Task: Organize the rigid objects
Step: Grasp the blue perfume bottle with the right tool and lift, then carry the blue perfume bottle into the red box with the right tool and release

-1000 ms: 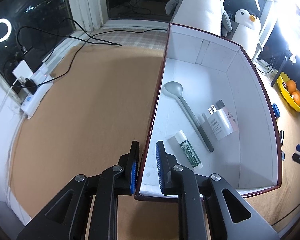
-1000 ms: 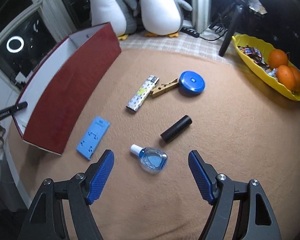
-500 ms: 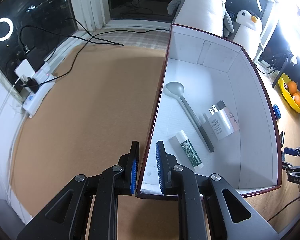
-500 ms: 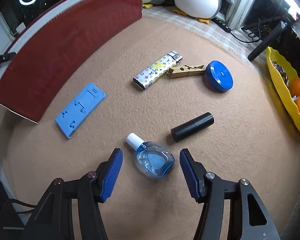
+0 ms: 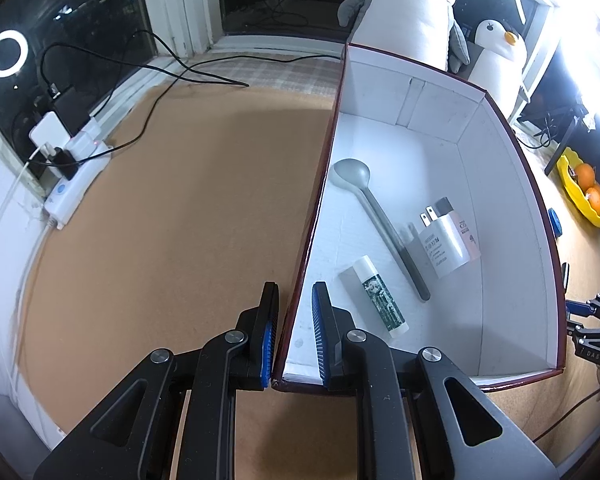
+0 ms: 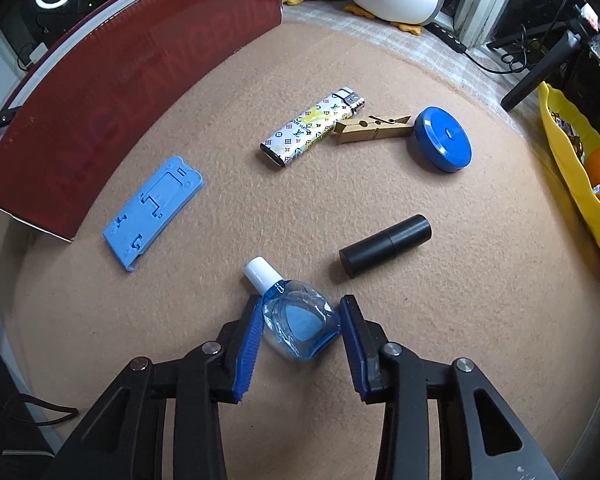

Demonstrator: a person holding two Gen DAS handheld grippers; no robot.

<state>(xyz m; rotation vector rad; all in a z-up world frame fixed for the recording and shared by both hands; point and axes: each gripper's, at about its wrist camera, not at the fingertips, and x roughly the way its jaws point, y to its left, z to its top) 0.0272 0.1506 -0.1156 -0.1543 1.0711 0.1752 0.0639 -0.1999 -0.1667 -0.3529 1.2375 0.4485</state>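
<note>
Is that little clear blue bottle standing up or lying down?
Lying down: the small clear blue bottle rests flat on the tan felt, its white cap pointing sideways.

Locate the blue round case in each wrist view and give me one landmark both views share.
Left wrist view: the blue round case is only a sliver at the right edge, past the far wall of the red box.
Right wrist view: upper right of centre on the mat, touching the tip of the wooden clothespin; case at.
Shared landmark: the yellow tray holding oranges.
</note>
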